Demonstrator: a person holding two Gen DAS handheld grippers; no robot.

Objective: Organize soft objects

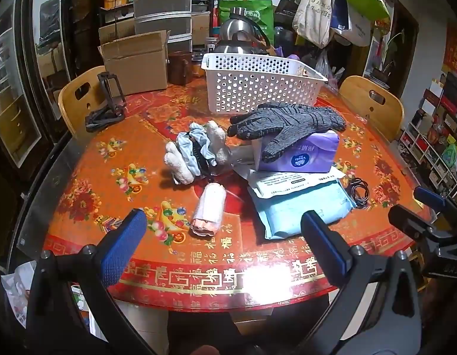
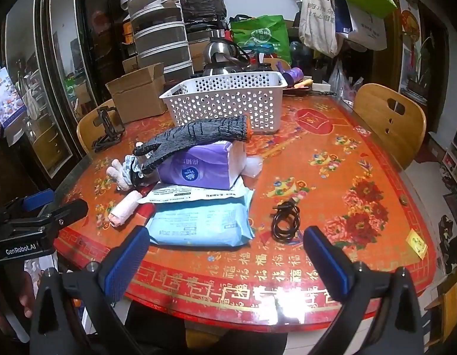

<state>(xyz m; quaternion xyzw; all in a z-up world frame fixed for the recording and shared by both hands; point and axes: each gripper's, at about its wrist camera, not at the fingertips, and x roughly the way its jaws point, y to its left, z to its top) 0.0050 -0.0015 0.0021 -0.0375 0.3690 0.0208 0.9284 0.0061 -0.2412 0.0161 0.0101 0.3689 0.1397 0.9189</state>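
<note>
Red oilcloth covers the table point(image 1: 89, 159). From the left: a white glove with a blue scrunchie point(image 1: 195, 149), a rolled cloth point(image 1: 209, 208) nearer us, then a grey glove point(image 1: 287, 125) draped over a purple tissue pack point(image 1: 305, 155) on wipes packets, before the white basket point(image 1: 258, 88). Left gripper point(image 1: 224, 247) and right gripper point(image 2: 228, 261) hover wide apart, holding nothing.

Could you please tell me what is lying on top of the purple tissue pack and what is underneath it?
A dark grey knit glove is draped over the purple tissue pack. Under it lie a white printed packet and a light blue pack; anything beneath those is covered.
</note>
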